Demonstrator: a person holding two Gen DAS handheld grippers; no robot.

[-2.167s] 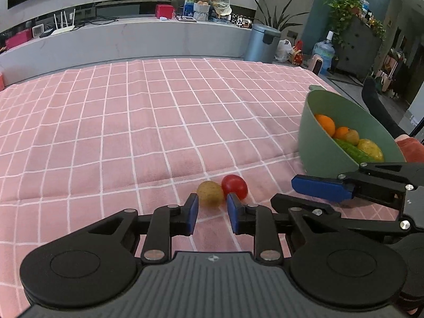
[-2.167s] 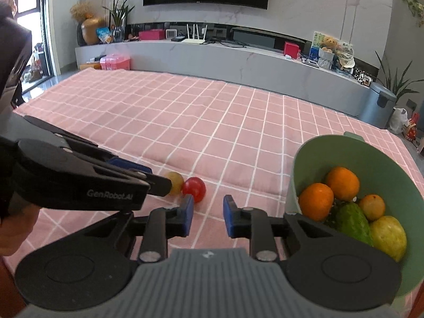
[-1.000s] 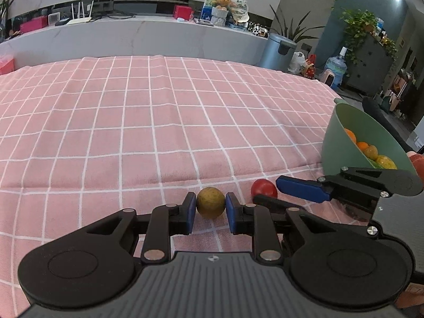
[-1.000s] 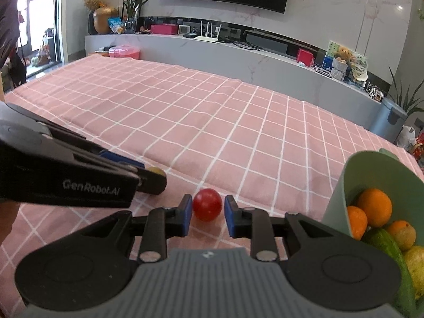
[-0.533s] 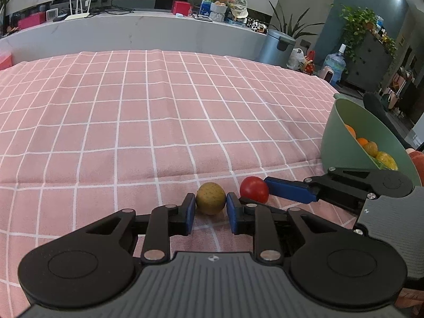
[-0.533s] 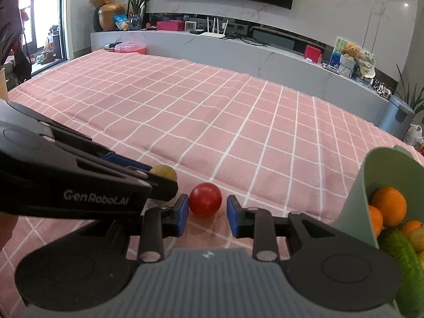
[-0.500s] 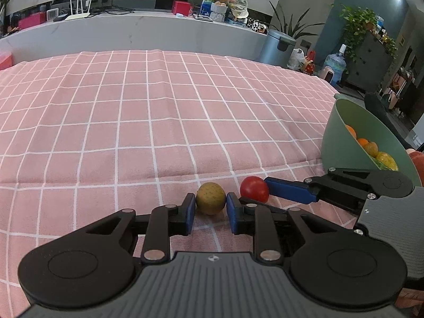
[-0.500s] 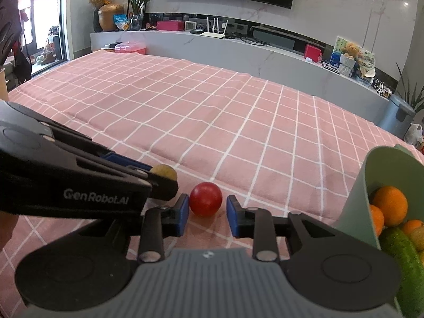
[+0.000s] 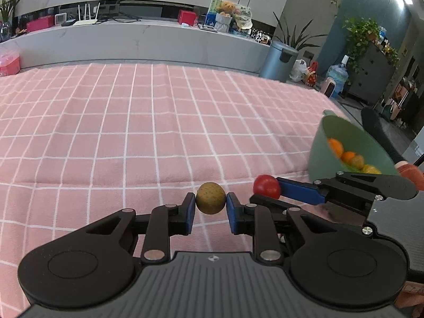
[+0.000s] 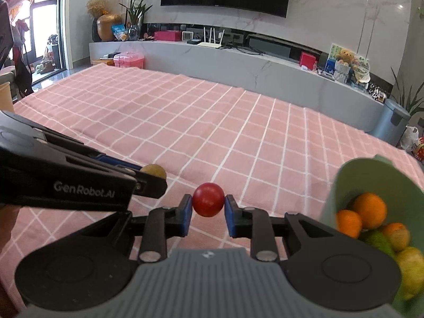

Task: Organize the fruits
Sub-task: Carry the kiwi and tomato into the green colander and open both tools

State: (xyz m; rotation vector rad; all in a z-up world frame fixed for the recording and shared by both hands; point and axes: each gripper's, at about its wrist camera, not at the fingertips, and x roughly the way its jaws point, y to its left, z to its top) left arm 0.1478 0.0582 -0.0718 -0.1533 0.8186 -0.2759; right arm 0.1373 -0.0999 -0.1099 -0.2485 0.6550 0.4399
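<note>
The left gripper [image 9: 210, 209] has its jaws clamped on a brown-yellow fruit [image 9: 210, 197], and the right gripper [image 10: 208, 217] has its jaws clamped on a red fruit [image 10: 208, 199] just beside it. The green bowl [image 10: 341, 185] of fruit sits near the right edge of the pink checked cloth [image 10: 212, 122], whose far side lies wide and bare.

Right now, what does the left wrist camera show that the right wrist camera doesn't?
Only the left wrist view shows the left gripper pinching the brown fruit head-on, plus a water jug. Only the right wrist view shows the right gripper clamping the red fruit head-on, plus a gold vase. Both show both fruits, the green bowl of fruit and the pink checked cloth.
</note>
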